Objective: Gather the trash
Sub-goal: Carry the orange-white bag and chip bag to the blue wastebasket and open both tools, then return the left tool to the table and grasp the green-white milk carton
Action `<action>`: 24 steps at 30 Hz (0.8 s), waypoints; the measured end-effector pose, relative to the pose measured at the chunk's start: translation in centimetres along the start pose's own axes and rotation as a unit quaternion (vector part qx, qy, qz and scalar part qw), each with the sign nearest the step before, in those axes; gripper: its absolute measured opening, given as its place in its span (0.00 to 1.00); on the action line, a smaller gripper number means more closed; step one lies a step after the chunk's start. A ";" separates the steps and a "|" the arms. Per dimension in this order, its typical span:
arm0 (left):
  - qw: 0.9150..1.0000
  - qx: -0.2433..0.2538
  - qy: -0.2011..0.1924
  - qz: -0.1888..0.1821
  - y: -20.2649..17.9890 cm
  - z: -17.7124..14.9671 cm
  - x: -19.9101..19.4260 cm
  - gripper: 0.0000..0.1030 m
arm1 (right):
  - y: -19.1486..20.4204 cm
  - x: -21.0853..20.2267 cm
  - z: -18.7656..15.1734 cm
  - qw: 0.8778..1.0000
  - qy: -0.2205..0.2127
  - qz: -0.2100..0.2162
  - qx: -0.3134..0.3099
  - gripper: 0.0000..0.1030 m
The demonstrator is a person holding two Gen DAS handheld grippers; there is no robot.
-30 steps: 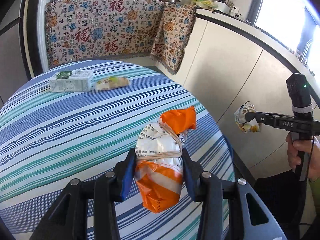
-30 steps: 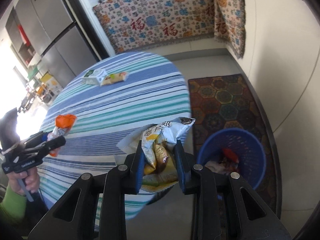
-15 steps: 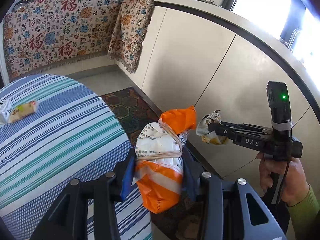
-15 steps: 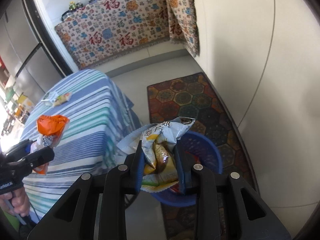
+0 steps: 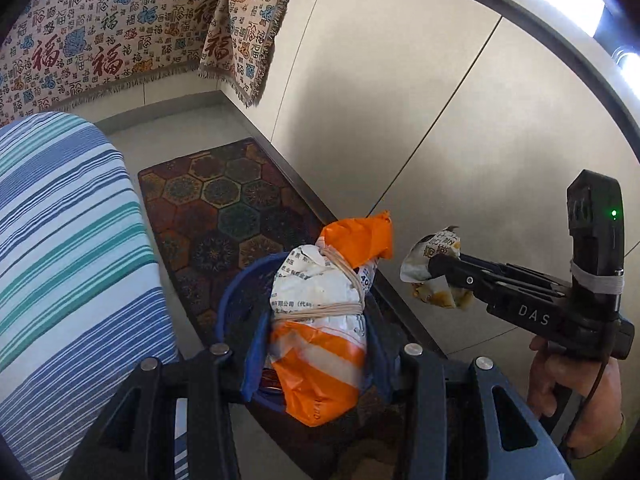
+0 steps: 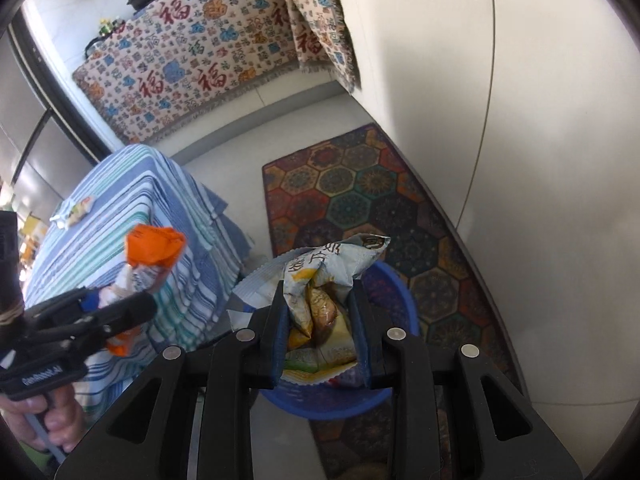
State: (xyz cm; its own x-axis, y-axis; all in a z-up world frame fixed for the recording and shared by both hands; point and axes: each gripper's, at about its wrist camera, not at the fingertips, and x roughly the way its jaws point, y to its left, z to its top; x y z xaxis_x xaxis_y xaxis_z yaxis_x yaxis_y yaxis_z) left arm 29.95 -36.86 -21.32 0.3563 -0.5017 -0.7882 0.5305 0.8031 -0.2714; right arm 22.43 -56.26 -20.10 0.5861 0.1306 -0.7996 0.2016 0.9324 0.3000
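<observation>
My left gripper [image 5: 316,344] is shut on an orange and white snack bag [image 5: 320,316] tied with rubber bands, held above the blue trash basket [image 5: 232,292] on the floor. My right gripper [image 6: 318,320] is shut on a crumpled yellow and white chip bag [image 6: 320,288], held over the same blue basket [image 6: 396,308]. The right gripper also shows in the left wrist view [image 5: 440,280], to the right of the orange bag. The left gripper with its bag shows in the right wrist view [image 6: 116,308], at the left.
The round table with a striped cloth [image 5: 60,248] stands left of the basket. A small carton and a wrapper [image 6: 76,212] lie on it far off. A patterned rug [image 6: 360,200] lies under the basket. White cabinet fronts [image 5: 400,100] rise at the right.
Both grippers have swung away from the table top, rightward and down, and now hold their bags over the blue basket. Both stay shut on their bags.
</observation>
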 end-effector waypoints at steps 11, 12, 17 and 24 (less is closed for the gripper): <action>1.000 0.000 0.022 -0.007 -0.7 1.1 3.9 0.56 | -1.5 1.6 -0.3 0.998 0.012 0.031 0.044 0.47; 1.000 -0.003 0.021 -0.007 -0.6 1.3 4.1 0.58 | -1.5 1.5 -0.2 0.998 0.011 0.031 0.046 0.50; 1.000 -0.016 0.015 -0.004 0.2 1.1 3.6 0.58 | -1.7 0.7 0.1 0.998 -0.007 0.021 0.055 0.63; 1.000 0.005 -0.021 0.006 0.6 -0.6 -1.9 0.58 | 0.1 0.0 0.5 0.999 -0.027 -0.002 0.037 0.80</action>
State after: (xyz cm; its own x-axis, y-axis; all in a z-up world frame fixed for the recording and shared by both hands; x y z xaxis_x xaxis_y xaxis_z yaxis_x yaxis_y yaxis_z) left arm 29.12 -35.18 -20.35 0.3939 -0.5048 -0.7681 0.5331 0.8062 -0.2565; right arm 22.83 -56.37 -19.77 0.6260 0.1066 -0.7725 0.2602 0.9053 0.3358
